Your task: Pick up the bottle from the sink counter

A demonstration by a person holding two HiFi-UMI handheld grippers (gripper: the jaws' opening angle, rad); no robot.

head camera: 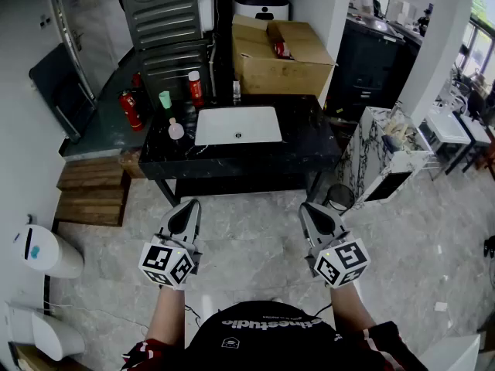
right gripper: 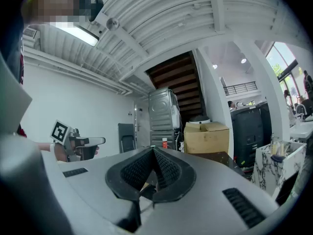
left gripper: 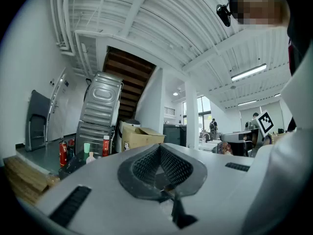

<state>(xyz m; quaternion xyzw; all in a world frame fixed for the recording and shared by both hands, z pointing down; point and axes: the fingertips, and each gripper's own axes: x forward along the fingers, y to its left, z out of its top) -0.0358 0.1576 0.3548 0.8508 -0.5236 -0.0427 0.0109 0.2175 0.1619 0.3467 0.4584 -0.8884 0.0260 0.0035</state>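
Observation:
Several bottles stand on the black sink counter (head camera: pixel 309 141), left of the white basin (head camera: pixel 237 125): a red bottle with a white cap (head camera: pixel 195 88), a green one (head camera: pixel 165 100) and a small pinkish one (head camera: pixel 176 129). A tiny bottle (head camera: pixel 236 91) stands behind the basin. My left gripper (head camera: pixel 190 204) and right gripper (head camera: pixel 308 207) hover side by side over the floor, well short of the counter, both shut and empty. The left gripper view shows its jaws (left gripper: pixel 160 147) closed, with the red bottle (left gripper: pixel 106 145) far off. The right gripper (right gripper: pixel 153 149) is also closed.
A cardboard box (head camera: pixel 282 56) sits behind the counter beside a grey metal appliance (head camera: pixel 166 22). A red fire extinguisher (head camera: pixel 130 109) stands left of the counter, wooden steps (head camera: pixel 93 192) lower left. A marble stand (head camera: pixel 383 157) is to the right, a white bin (head camera: pixel 46 250) at the far left.

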